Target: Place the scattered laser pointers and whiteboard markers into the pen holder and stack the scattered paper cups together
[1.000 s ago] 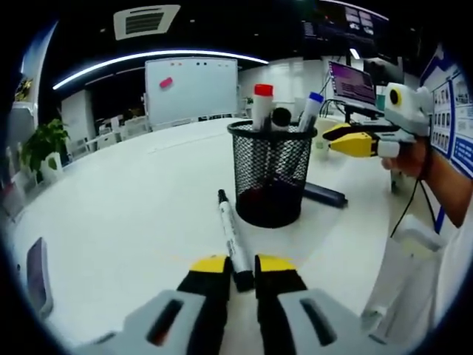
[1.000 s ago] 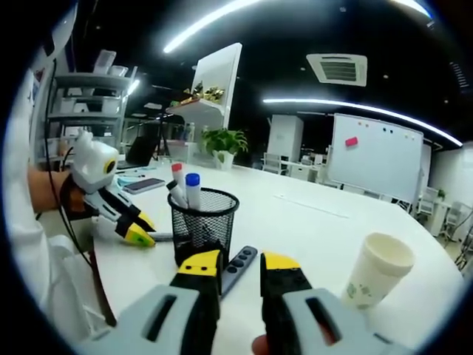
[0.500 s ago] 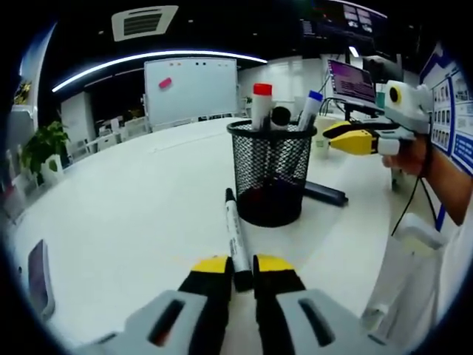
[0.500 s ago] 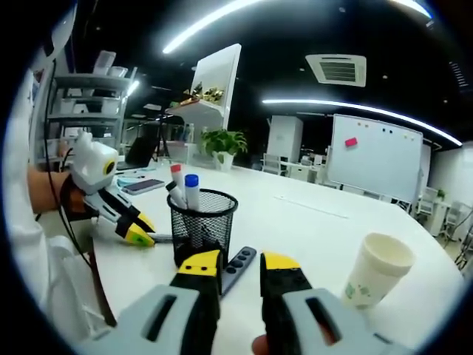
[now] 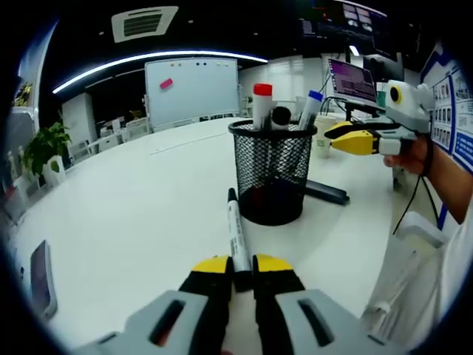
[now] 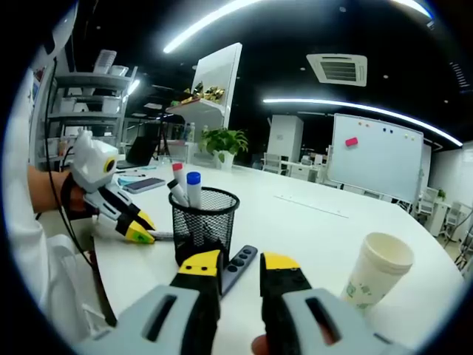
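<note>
My left gripper (image 5: 242,266) is shut on a black-capped whiteboard marker (image 5: 236,229) that points at the black mesh pen holder (image 5: 272,176) just ahead. A red-capped marker (image 5: 261,101) and a blue-capped marker (image 5: 310,109) stand in the holder. A dark laser pointer (image 5: 324,193) lies behind the holder. My right gripper (image 6: 241,268) hovers low over the table with its jaws a little apart and nothing between them; the laser pointer (image 6: 240,262) lies just past its tips. A paper cup (image 6: 377,278) stands upright to its right. The left gripper (image 6: 138,230) sits left of the holder (image 6: 202,226).
A phone (image 5: 40,269) lies at the white table's (image 5: 133,214) left edge. Beyond the holder hangs the right gripper (image 5: 357,140), held by a hand. A whiteboard (image 5: 191,87) and plants stand in the room behind.
The marker in my left jaws has swung slightly and now points straighter toward the holder. The right gripper has barely moved.
</note>
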